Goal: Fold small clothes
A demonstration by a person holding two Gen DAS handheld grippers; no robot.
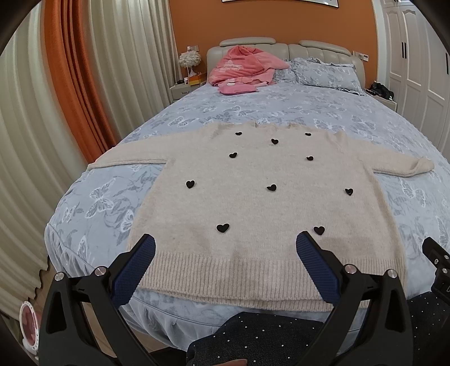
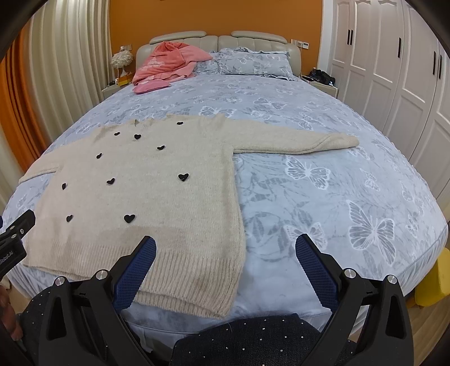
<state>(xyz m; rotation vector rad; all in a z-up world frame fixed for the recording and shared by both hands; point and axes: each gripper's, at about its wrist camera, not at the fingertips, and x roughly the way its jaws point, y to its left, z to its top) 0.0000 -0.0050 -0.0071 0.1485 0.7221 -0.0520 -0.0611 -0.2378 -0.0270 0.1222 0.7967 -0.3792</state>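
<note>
Cream knitted sweater with black hearts (image 1: pixel 253 202) lying flat, unfolded, on the blue butterfly-print bedspread (image 2: pixel 337 197). Left gripper (image 1: pixel 225 253) and right gripper (image 2: pixel 225 253) hovering wide open, holding nothing, above the near hem. Likely next: grasping a sleeve, folding inward.

We list: sweater (image 1: pixel 261 202) flat on bed (image 1: pixel 323 109), near foot edge; blanket (image 1: pixel 244 67) left of pillows (image 1: pixel 326 74), at headboard behind.

You face a bed (image 2: pixel 323 197) covered in a blue butterfly-print duvet, with a padded beige headboard (image 2: pixel 219 39) against the far orange wall (image 2: pixel 213 17). Cream and orange curtains (image 1: pixel 84 70) hang on your left; white wardrobe doors (image 2: pixel 393 56) line your right. Nightstands (image 1: pixel 182 88) flank the headboard.
</note>
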